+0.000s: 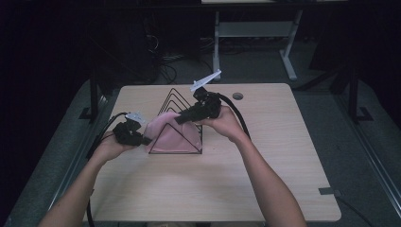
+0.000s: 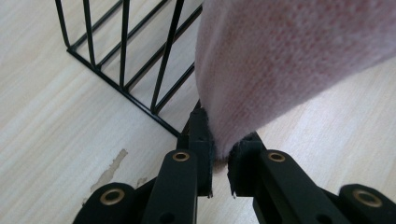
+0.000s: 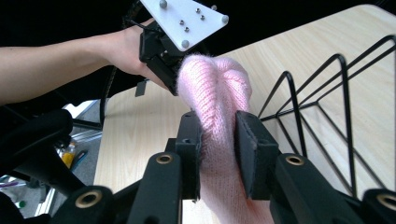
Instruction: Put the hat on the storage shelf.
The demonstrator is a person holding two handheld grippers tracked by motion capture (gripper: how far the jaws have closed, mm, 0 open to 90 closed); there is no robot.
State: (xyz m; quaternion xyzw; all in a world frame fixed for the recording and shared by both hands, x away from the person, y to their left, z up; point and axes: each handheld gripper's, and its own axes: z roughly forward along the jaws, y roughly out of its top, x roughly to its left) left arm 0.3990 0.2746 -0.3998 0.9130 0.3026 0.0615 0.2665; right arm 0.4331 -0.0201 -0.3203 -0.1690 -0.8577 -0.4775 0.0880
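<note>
One pink knitted cloth (image 1: 171,137) is seen at the centre of the high view, draped on one black wire rack (image 1: 178,124) on the bench (image 1: 265,175). Its left edge is pinched by the left claw (image 1: 144,140), its top fold is clamped by the right claw (image 1: 182,118). The cloth is judged to be mid-way through being drawn over the rack; next, an even pull by both claws is needed

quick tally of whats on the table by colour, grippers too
pink: 1, the knitted cloth
black: 3, the wire rack, the left gripper and the right gripper, each with its jaws on the cloth
total: 4
</note>
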